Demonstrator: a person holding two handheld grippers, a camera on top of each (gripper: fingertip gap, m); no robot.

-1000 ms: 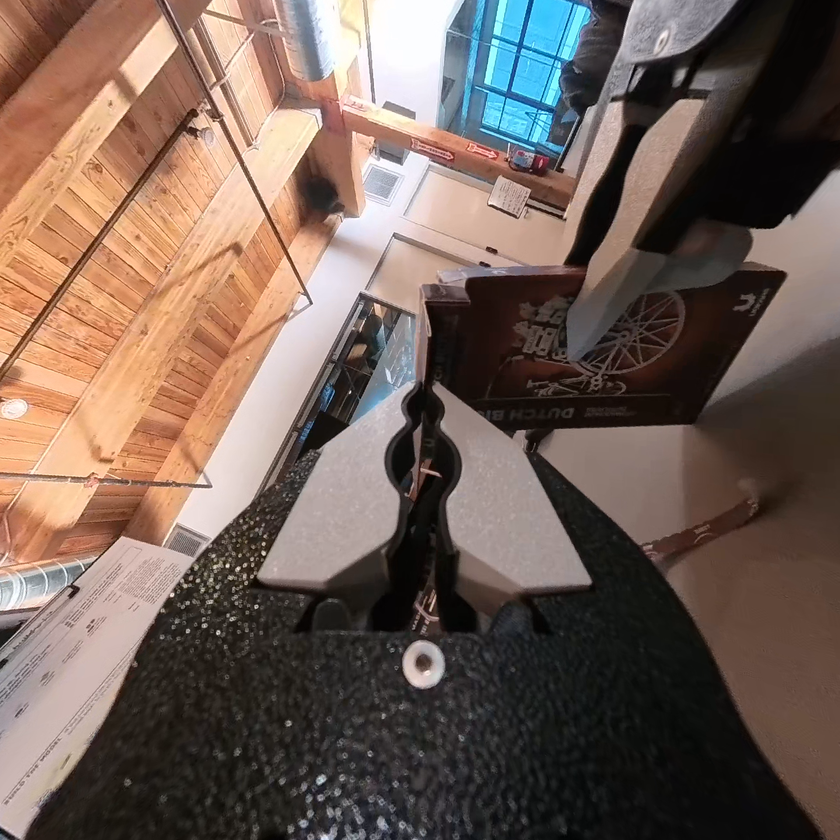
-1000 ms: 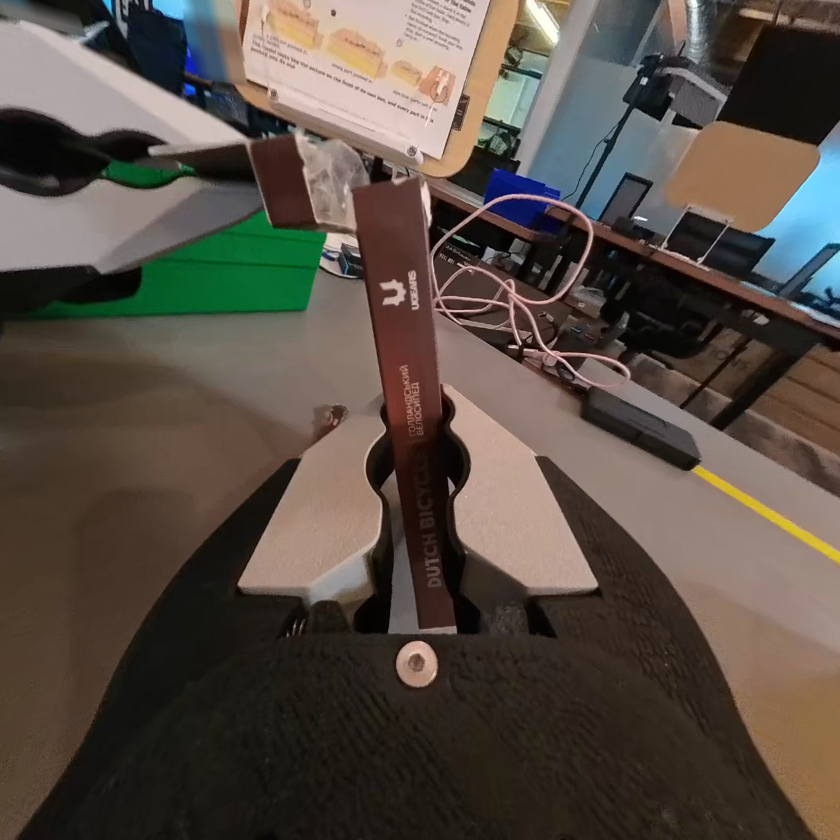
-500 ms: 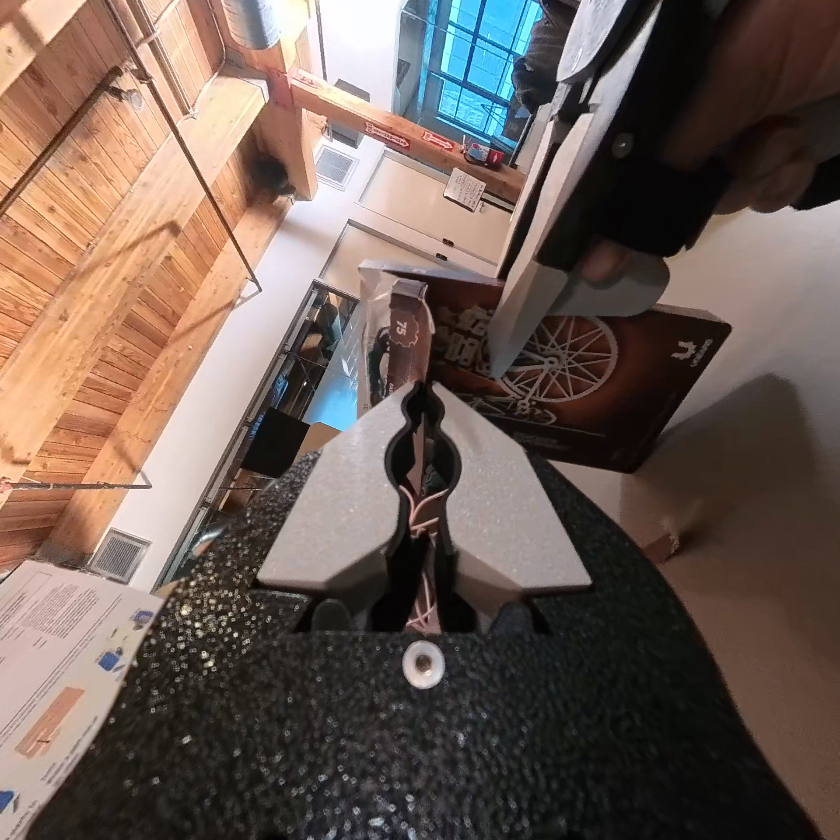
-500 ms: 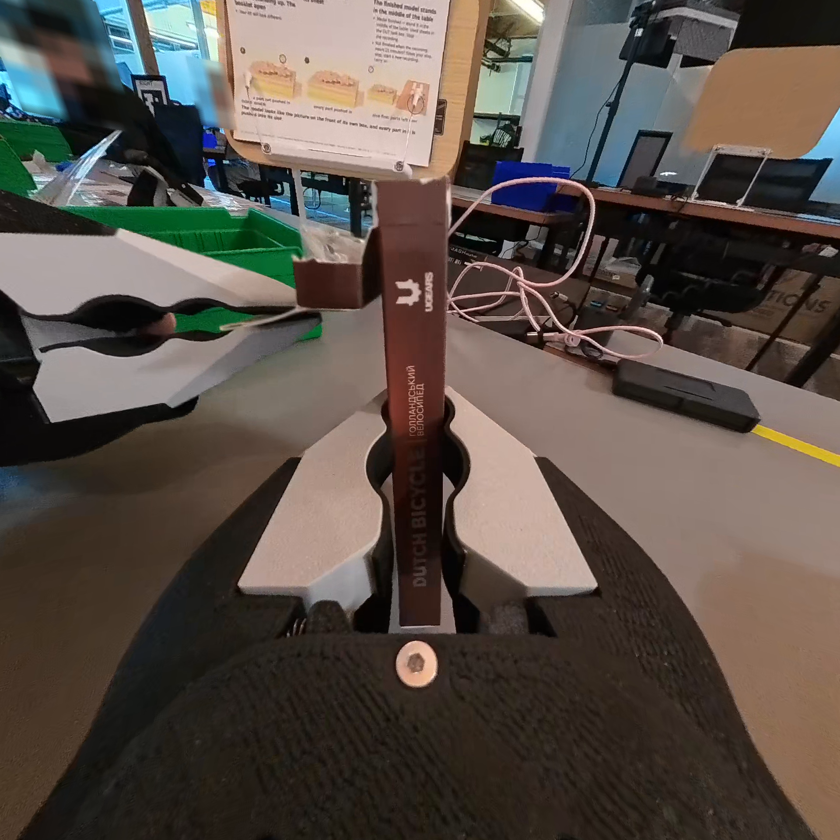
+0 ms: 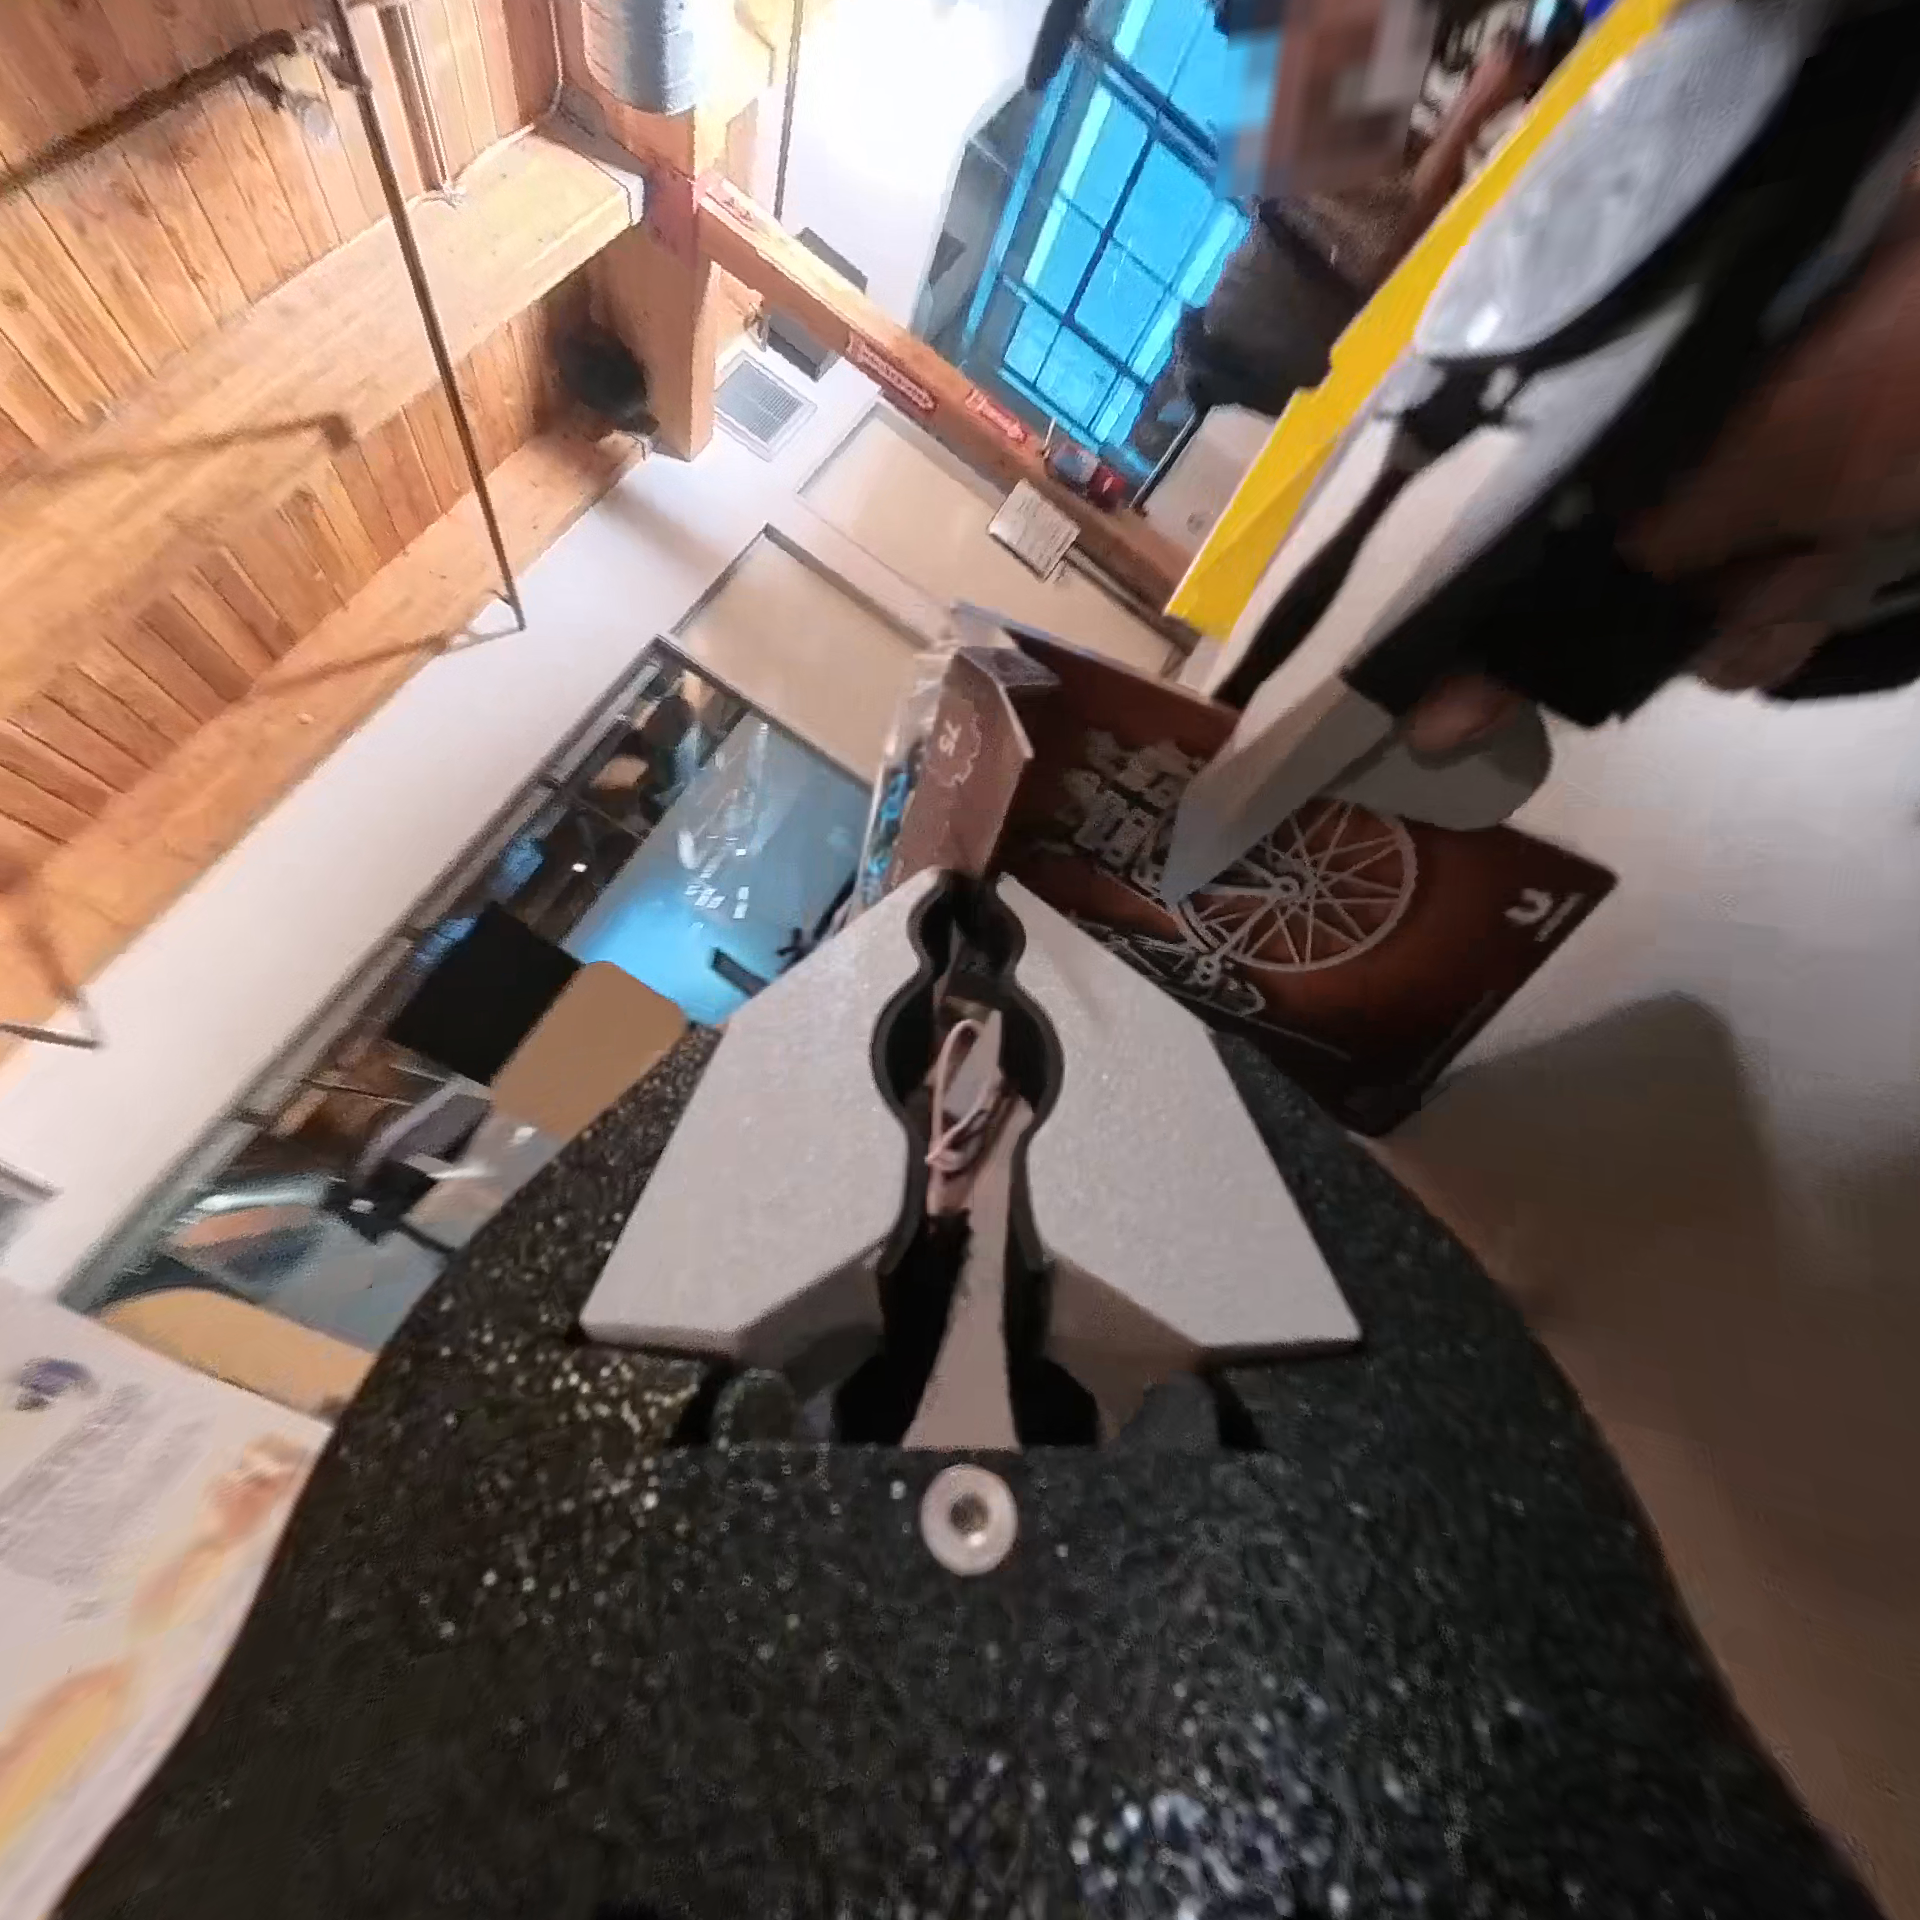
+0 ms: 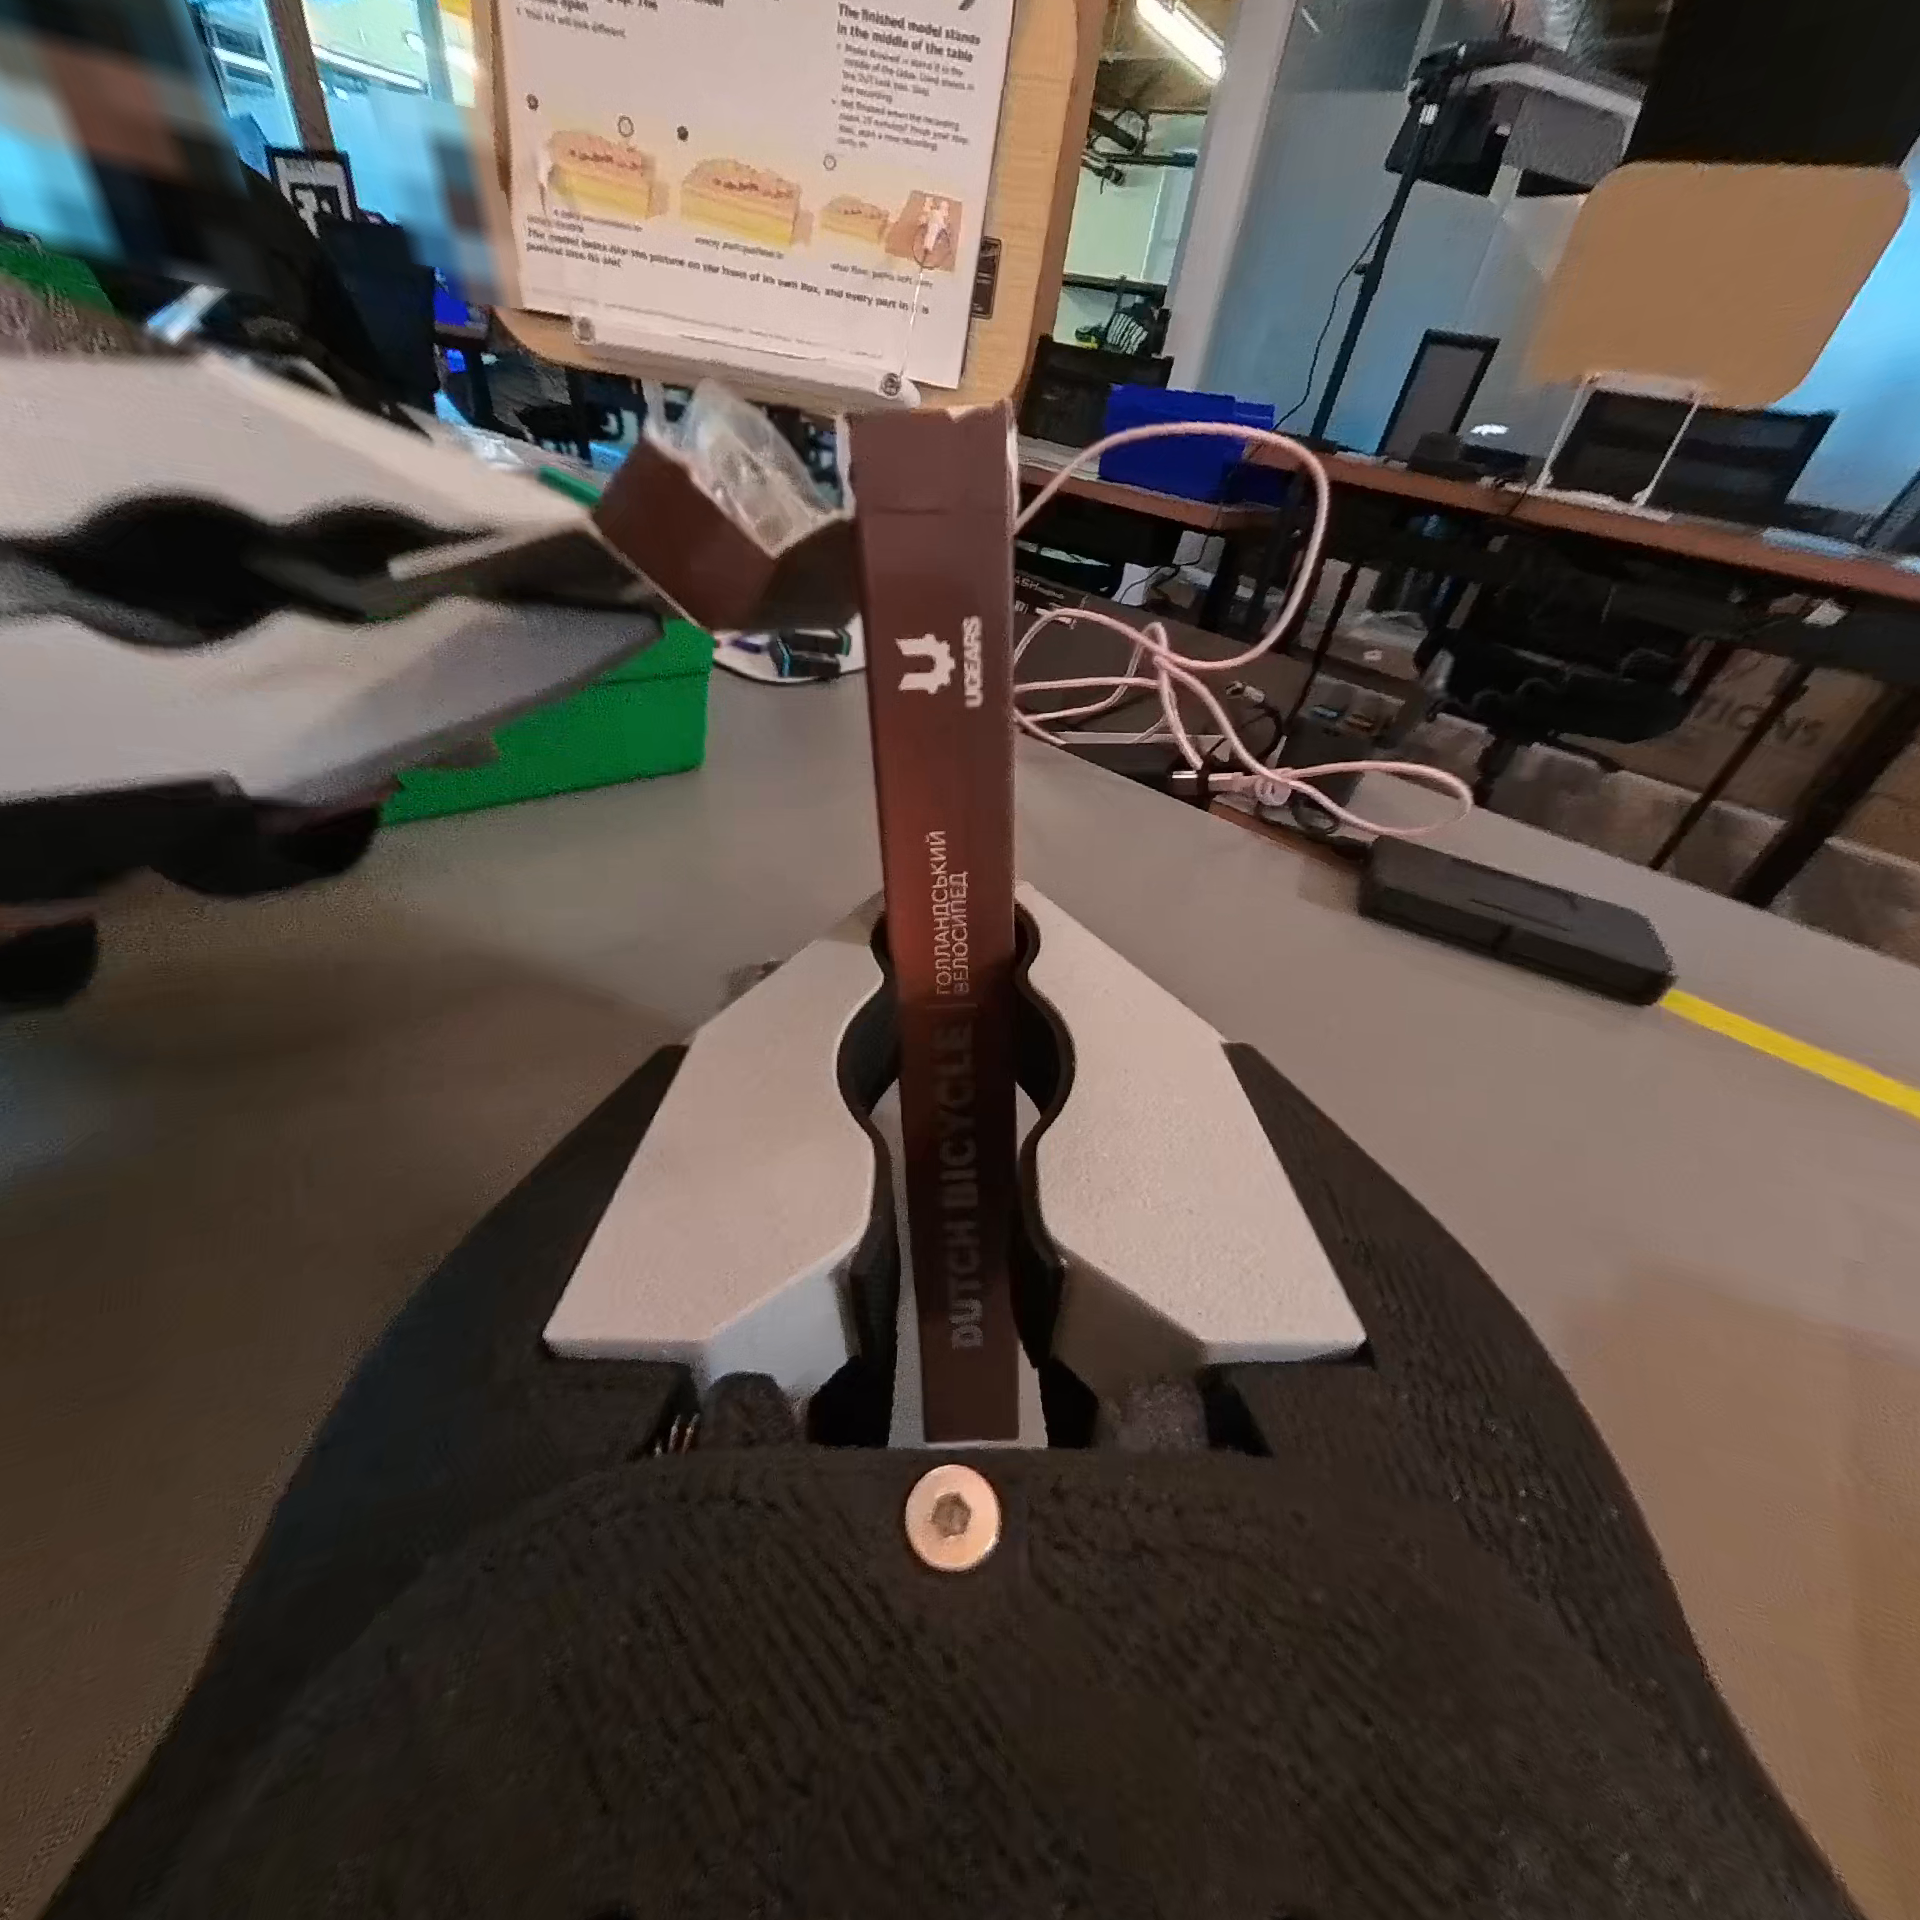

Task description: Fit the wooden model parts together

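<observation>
A flat brown model kit box (image 6: 940,831) stands upright on edge between the fingers of my right gripper (image 6: 951,920), which is shut on it. Its printed face shows in the left wrist view (image 5: 1351,966), with the right gripper's fingers (image 5: 1268,769) clamped over it. My left gripper (image 5: 971,883) is shut on the box's end flap (image 5: 961,769). In the right wrist view it comes in from the left (image 6: 613,582) and holds the flap (image 6: 707,551) bent away from the open end. A clear plastic bag (image 6: 743,457) pokes out of that opening.
The grey table (image 6: 312,1143) lies below. A green bin (image 6: 582,738) stands at the back left, a pink cable (image 6: 1195,665) and a black device (image 6: 1507,925) at the back right. An instruction sheet on a board (image 6: 758,177) stands behind. A yellow line (image 6: 1787,1049) marks the right edge. Left tips to right tips: about 7 cm.
The box has gone from tilted to upright in my right gripper. My left gripper, still shut on the flap, has bent it farther out from the box's end.
</observation>
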